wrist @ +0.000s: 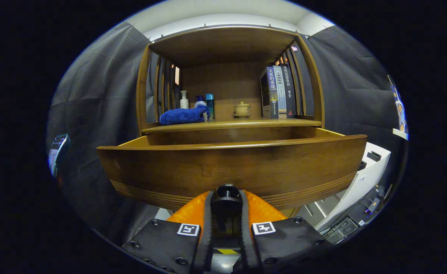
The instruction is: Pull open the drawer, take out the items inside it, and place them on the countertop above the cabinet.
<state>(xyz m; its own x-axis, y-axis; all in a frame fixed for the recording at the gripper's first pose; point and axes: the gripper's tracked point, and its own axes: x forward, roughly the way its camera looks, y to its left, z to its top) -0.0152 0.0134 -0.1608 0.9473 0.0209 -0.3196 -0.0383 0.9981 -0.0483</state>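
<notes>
A brown wooden drawer stands pulled out from the cabinet, its front panel facing me. Its black round knob sits between my two fingers, and my gripper is shut on that knob. The inside of the drawer is hidden behind its front panel. Above it runs the wooden countertop, where a rolled blue towel lies at the left.
On the countertop stand a white pump bottle, blue bottles, a small lidded pot and upright books. A slatted wooden hutch encloses them. White furniture with cables sits at the lower right.
</notes>
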